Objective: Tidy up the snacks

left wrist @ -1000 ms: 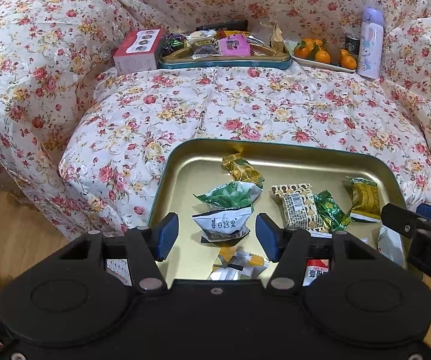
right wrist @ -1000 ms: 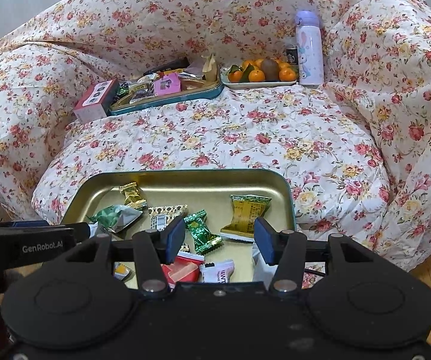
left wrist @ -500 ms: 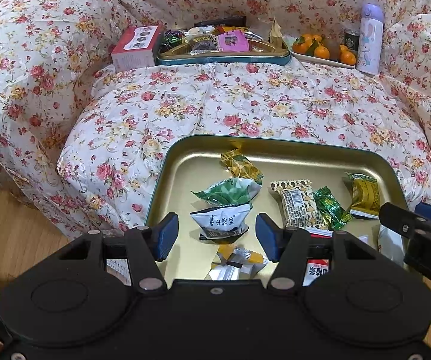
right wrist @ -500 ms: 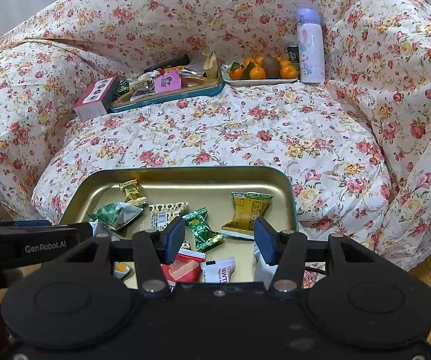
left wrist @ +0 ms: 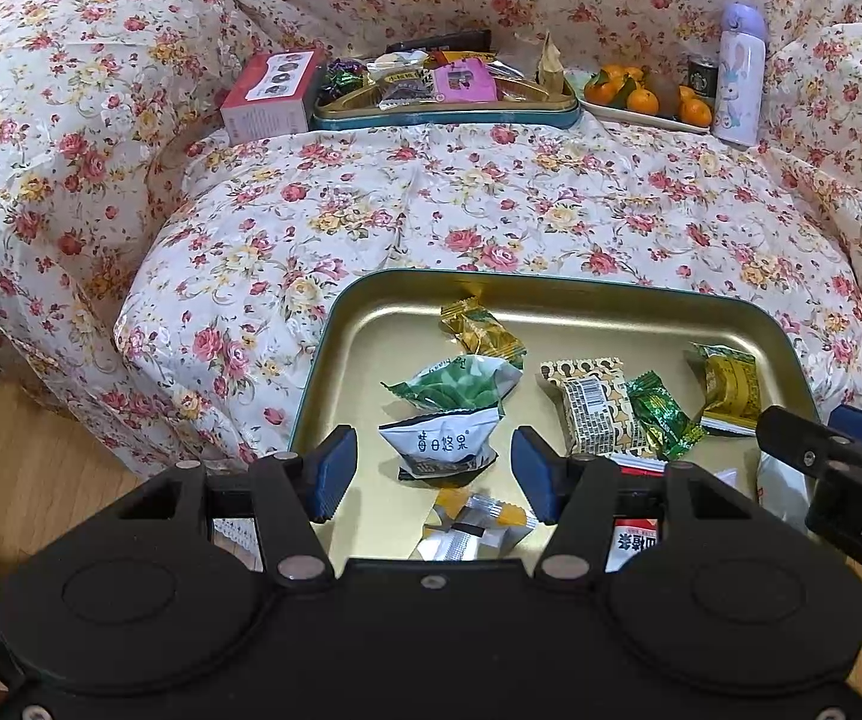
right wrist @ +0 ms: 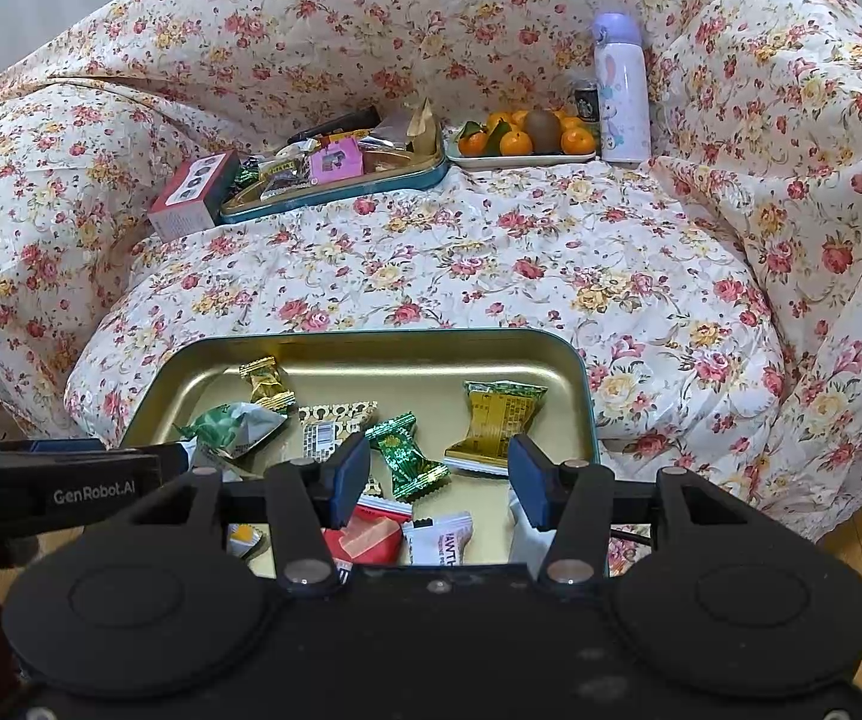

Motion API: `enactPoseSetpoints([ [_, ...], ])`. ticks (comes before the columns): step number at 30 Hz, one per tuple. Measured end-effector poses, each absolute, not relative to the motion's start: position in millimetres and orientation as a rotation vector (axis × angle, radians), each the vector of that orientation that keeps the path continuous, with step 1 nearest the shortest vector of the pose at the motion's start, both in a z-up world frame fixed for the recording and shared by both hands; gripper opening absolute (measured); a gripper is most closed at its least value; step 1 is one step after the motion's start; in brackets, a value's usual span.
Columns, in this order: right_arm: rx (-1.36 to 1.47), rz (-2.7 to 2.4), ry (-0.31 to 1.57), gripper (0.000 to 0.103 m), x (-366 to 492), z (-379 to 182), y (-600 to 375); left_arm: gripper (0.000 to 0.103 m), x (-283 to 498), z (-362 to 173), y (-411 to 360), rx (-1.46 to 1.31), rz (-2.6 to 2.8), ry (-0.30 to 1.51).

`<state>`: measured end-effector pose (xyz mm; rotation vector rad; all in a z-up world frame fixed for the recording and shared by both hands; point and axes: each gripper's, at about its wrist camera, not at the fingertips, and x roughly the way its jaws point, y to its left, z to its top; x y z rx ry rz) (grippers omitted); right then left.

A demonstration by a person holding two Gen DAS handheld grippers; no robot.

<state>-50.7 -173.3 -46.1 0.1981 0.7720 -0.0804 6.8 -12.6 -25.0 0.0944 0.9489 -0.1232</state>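
A gold tray (left wrist: 371,360) (right wrist: 407,354) with a teal rim sits at the sofa seat's front edge and holds several wrapped snacks. My left gripper (left wrist: 435,474) is open above a white packet (left wrist: 439,443), with a green packet (left wrist: 457,387) just beyond. My right gripper (right wrist: 438,480) is open and empty above a green candy (right wrist: 410,462), near a yellow-green packet (right wrist: 499,423) and a red packet (right wrist: 365,540). Each gripper shows at the edge of the other's view.
At the sofa back stand a second teal tray (left wrist: 448,114) (right wrist: 335,192) full of snacks, a red box (left wrist: 269,96), a plate of oranges (left wrist: 646,99) and a lilac bottle (left wrist: 738,75). Wooden floor (left wrist: 23,468) lies at the left.
Both grippers have moved slightly; the tray and sofa sit a little lower in both views. Both stay open. No snack has moved.
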Motion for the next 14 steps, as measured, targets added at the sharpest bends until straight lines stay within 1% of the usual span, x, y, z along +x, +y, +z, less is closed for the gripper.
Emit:
enactPoseSetpoints([
  [14, 0.197, -0.077, 0.776, 0.054, -51.3, -46.9, -172.4, 0.062, 5.3, -24.3, -12.1, 0.119, -0.116, 0.935],
])
